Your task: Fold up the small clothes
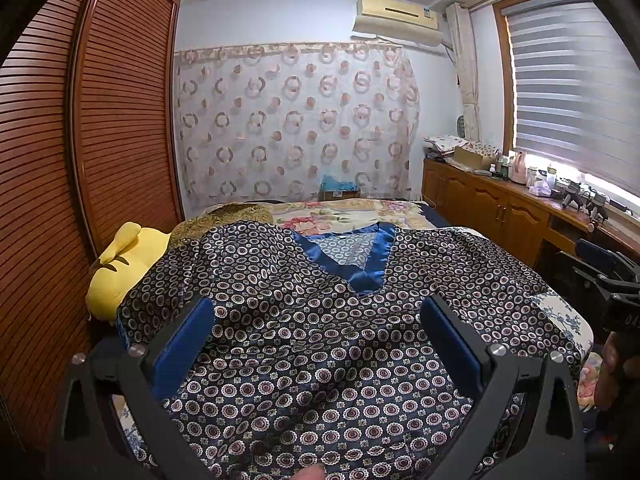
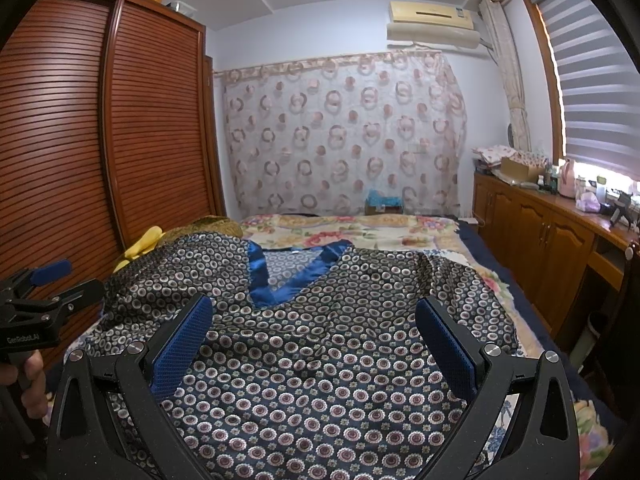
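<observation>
A dark blue satin top (image 1: 304,320) with a circle print and a bright blue V-neck trim (image 1: 352,256) lies spread front-up on the bed, also in the right wrist view (image 2: 320,344). My left gripper (image 1: 318,316) is open and empty, held above the shirt's lower middle. My right gripper (image 2: 314,316) is open and empty above the same shirt, a little to the right. The left gripper also shows at the left edge of the right wrist view (image 2: 44,292); the right one shows at the right edge of the left wrist view (image 1: 608,276).
A floral bedspread (image 1: 360,210) covers the bed beyond the shirt. A yellow plush toy (image 1: 124,264) lies at the bed's left edge beside the slatted wardrobe (image 1: 80,160). A wooden cabinet (image 1: 500,204) with clutter runs along the right under the window.
</observation>
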